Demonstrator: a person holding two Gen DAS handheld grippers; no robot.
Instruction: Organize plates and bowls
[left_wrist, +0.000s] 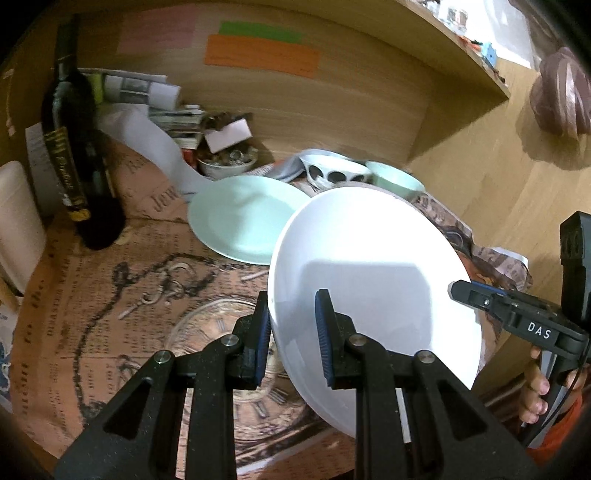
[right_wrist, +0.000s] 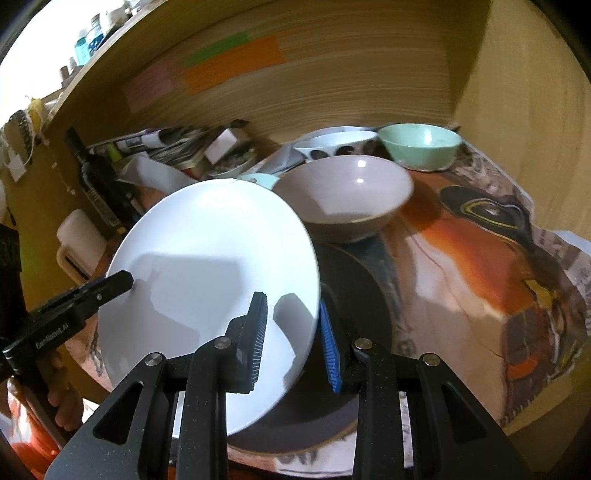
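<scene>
**White plate in the air, most of the sorting still ahead**

I hold the round white ceramic plate (left_wrist: 373, 280) tilted above the desk (right_wrist: 461, 258), one tool on each side of its rim. My left tool (left_wrist: 291, 339) is nearly closed, its ribbed pads pinching the near left edge of the plate. My right tool (right_wrist: 291, 343) is clamped the same way on the opposite edge.

Below the plate in the right wrist view lies a dark round plate (right_wrist: 354, 295) on the printed paper. Just behind it stands a wide grey-pink bowl (right_wrist: 347, 192). A mint-green bowl (right_wrist: 421, 144) and a white bowl with dark oval spots (right_wrist: 332, 146) sit at the back. On my left a pale mint-green flat plate (left_wrist: 240, 218) lies alone, with a clear glass plate (left_wrist: 218, 325) nearer me.

By my reckoning little is sorted yet: plates lie apart, bowls are unstacked, and this white plate has no resting place so far.
</scene>
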